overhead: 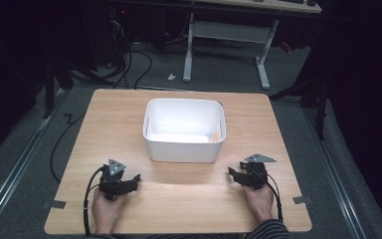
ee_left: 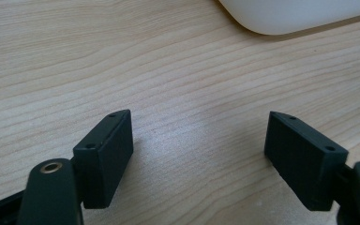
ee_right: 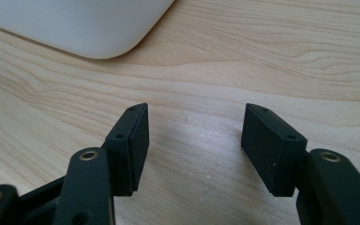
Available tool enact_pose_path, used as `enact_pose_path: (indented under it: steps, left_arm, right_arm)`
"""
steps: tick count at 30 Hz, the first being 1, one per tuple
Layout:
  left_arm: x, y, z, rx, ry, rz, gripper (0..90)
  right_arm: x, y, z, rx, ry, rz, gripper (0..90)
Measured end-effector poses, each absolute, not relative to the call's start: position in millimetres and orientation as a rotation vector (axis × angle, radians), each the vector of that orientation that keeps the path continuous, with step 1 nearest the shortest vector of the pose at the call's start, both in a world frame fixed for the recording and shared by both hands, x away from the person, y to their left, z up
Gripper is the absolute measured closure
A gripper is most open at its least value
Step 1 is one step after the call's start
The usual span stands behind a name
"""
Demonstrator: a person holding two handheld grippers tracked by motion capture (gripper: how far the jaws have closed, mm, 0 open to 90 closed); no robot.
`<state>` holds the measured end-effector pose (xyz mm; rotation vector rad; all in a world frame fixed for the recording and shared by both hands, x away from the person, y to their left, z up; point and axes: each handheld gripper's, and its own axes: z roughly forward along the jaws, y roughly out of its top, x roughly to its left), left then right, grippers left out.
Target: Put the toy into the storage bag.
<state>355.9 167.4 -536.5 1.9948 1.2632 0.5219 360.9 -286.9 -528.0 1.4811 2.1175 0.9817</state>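
The white bin (overhead: 184, 130) stands on the wooden desk (overhead: 109, 114) a little back of its middle, with bare wood on all sides: broad strips toward the left and right edges, a narrower band behind it up to the far edge, and an open stretch in front running to the near edge. Nothing lies on that front stretch between the two hands.

The left hand-held gripper (overhead: 134, 179) rests near the near-left corner, the person's hand behind it at the desk's near edge, its jaws pointing toward the middle of the desk. In the left gripper view its jaws stand wide apart over bare wood, grasping nothing (ee_left: 199, 145), and a rounded corner of the bin is cut off by the top of the frame. The right hand-held gripper (overhead: 233, 174) sits toward the near-right corner, well apart from the left one, also short of the bin's front wall. Its jaws are parted with nothing between them (ee_right: 194, 143), somewhat narrower than the left pair.

Inside the bin the floor is washed out by light; a small orange and pale blue thing (overhead: 212, 135) lies against the right wall, too small to identify. The person's sleeves are cut off at the bottom edge.
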Motion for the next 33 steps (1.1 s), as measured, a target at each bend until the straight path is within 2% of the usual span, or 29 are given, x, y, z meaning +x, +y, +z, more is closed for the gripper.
enact_pose_path:
  steps: [33]
  left_arm:
    - [356,166,-537,2.007,1.252,0.525,24.1]
  right_arm:
    - [358,-276,-531,1.385,2.121,0.902,38.2]
